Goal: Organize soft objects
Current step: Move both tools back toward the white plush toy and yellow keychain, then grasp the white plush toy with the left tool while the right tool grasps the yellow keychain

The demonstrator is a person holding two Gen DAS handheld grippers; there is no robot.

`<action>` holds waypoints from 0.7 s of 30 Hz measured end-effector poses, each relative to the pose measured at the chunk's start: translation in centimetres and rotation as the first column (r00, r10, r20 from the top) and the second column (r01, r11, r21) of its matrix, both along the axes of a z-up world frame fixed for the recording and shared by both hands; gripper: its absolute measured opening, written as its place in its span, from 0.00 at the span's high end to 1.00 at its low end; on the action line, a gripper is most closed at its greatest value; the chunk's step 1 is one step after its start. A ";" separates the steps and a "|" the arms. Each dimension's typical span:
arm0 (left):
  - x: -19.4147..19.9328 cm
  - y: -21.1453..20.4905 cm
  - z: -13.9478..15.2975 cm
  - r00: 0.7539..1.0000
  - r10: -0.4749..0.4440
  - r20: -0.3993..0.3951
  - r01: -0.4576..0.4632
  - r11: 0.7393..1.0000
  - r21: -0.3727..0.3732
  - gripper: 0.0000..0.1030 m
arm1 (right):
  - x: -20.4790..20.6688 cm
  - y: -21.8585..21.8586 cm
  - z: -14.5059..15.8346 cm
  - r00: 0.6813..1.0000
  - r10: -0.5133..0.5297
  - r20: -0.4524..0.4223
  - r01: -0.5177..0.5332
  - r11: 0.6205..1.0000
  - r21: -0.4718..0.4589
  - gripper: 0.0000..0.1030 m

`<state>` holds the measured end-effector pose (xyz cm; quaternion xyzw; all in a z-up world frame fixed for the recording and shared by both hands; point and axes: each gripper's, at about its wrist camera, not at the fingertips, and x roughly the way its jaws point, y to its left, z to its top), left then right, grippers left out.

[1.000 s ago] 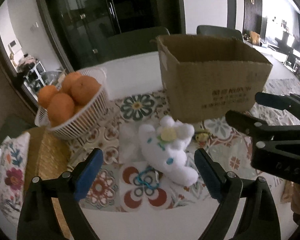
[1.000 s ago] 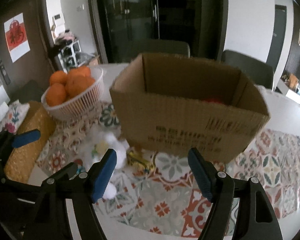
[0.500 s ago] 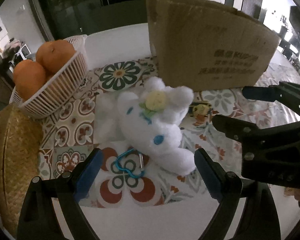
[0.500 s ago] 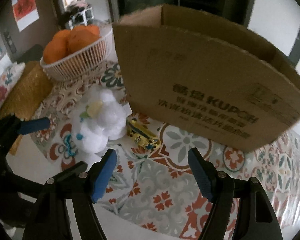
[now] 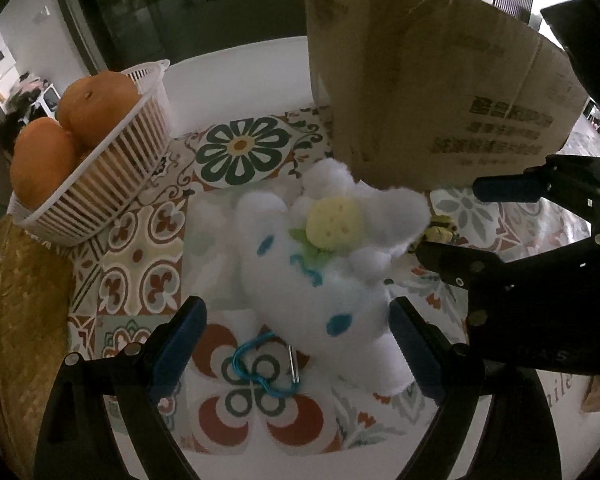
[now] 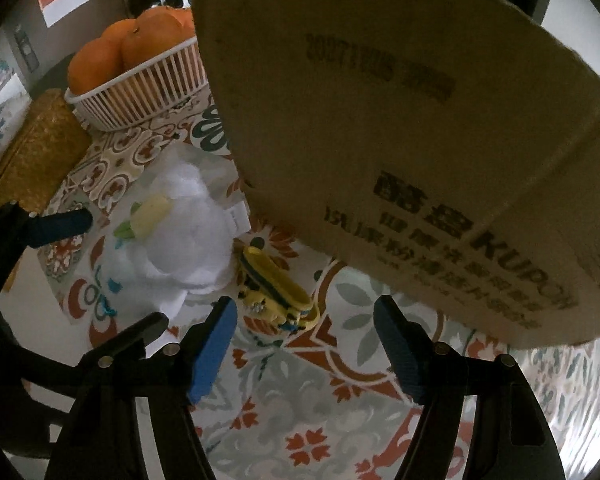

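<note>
A white plush toy (image 5: 324, 264) with a yellow flower and blue marks lies on the patterned tablecloth in front of the cardboard box (image 5: 428, 92). My left gripper (image 5: 296, 344) is open, its blue pads on either side of the toy's near end. A blue carabiner (image 5: 260, 368) lies beside the toy. In the right wrist view the plush (image 6: 180, 244) is at the left and a small yellow plush toy (image 6: 276, 292) lies just ahead of my open right gripper (image 6: 304, 344), under the box (image 6: 400, 132).
A white basket of oranges (image 5: 92, 152) stands at the back left, also in the right wrist view (image 6: 140, 80). A woven straw mat (image 5: 16, 320) lies at the left edge. The right gripper's black body (image 5: 540, 280) is close to the right of the plush.
Both grippers have moved forward and down. The white plush now lies between the left pads, and the yellow toy is close before the right pads. Both stay open.
</note>
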<state>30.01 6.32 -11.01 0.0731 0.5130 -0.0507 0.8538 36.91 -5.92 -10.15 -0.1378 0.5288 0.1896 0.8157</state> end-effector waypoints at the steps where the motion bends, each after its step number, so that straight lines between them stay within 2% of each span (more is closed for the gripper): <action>1: 0.3 0.0 -0.1 1.000 0.000 -0.002 0.000 1.000 -0.004 0.10 | 0.3 0.1 -0.1 1.000 0.002 -0.003 -0.002 1.000 -0.004 0.31; 5: 1.3 0.1 -0.6 1.000 -0.006 -0.016 0.006 1.000 -0.031 0.09 | 1.0 0.2 -0.8 1.000 -0.004 -0.029 0.005 1.000 0.015 0.42; 12: 2.4 0.1 -2.6 0.999 -0.017 -0.034 0.015 0.999 -0.044 0.13 | 1.5 1.3 -2.2 1.000 0.000 -0.023 0.000 1.000 0.004 0.51; 15: 2.3 0.1 -2.7 1.000 -0.020 -0.024 0.018 0.997 -0.080 0.25 | 1.3 1.2 -2.2 1.000 -0.007 -0.016 0.007 1.000 0.029 0.55; 16: 2.3 0.0 -2.6 1.000 -0.022 -0.014 0.021 0.996 -0.082 0.30 | 1.2 0.9 -2.1 1.000 -0.005 -0.013 0.005 0.999 0.038 0.63; 17: 2.2 -0.1 -2.6 1.000 -0.021 -0.012 0.020 0.997 -0.079 0.30 | 1.0 0.9 -2.0 1.000 -0.003 -0.005 0.003 0.999 0.043 0.67; 21: 1.9 0.0 -2.5 1.000 -0.011 -0.012 0.010 0.996 -0.086 0.34 | 0.4 0.1 -1.9 0.999 -0.048 0.003 0.048 0.997 0.064 0.67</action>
